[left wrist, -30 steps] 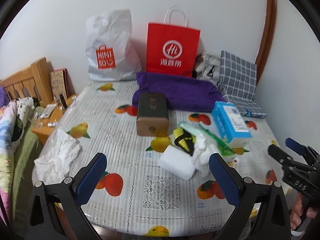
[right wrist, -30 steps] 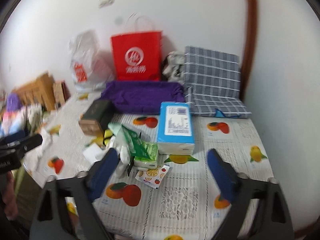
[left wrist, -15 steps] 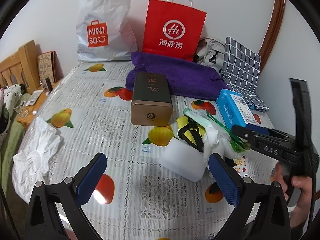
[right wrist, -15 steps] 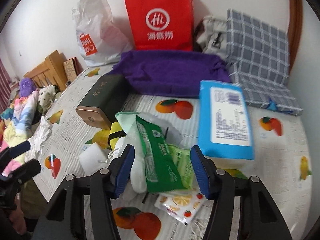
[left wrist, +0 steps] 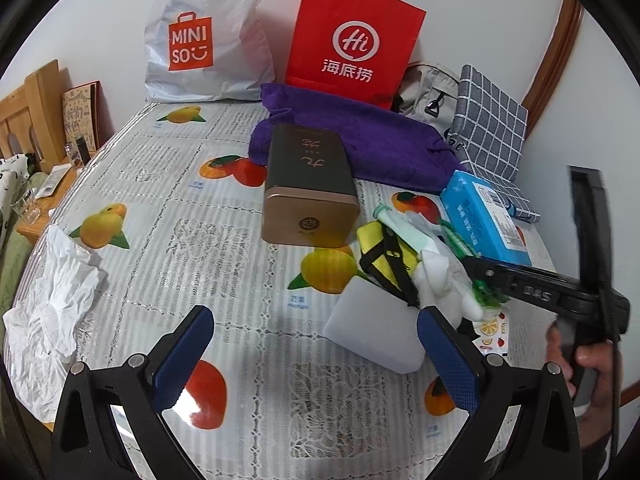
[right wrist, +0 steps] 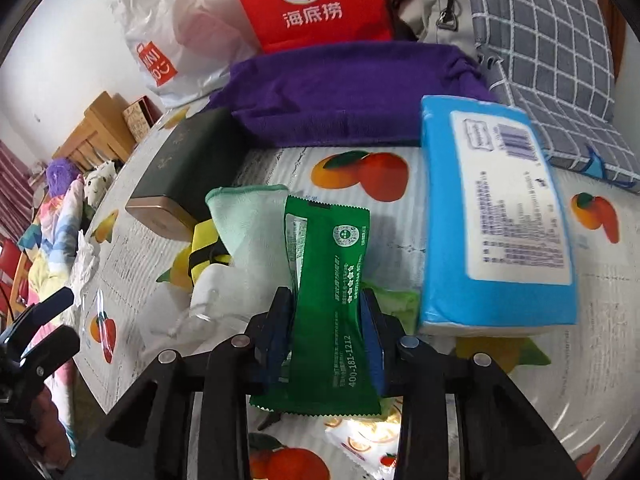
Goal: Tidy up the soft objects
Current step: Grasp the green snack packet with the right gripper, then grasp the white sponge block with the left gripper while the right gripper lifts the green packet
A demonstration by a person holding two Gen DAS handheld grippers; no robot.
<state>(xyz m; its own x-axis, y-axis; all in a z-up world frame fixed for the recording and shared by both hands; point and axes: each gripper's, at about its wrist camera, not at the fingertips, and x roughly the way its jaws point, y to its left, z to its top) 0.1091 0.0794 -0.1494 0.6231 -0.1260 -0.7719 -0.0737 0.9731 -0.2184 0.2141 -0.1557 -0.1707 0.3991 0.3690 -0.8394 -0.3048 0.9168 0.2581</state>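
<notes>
Pinching the green packet [right wrist: 332, 308] mid-length, right gripper [right wrist: 326, 334] fingers have just closed; packet's long axis points away.

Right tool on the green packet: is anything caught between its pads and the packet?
Nothing visible. The right tool has just been closing and its pads pinch the green packet directly, on both sides. The mint cloth and blue tissue pack lie beside it, outside the pads.
</notes>
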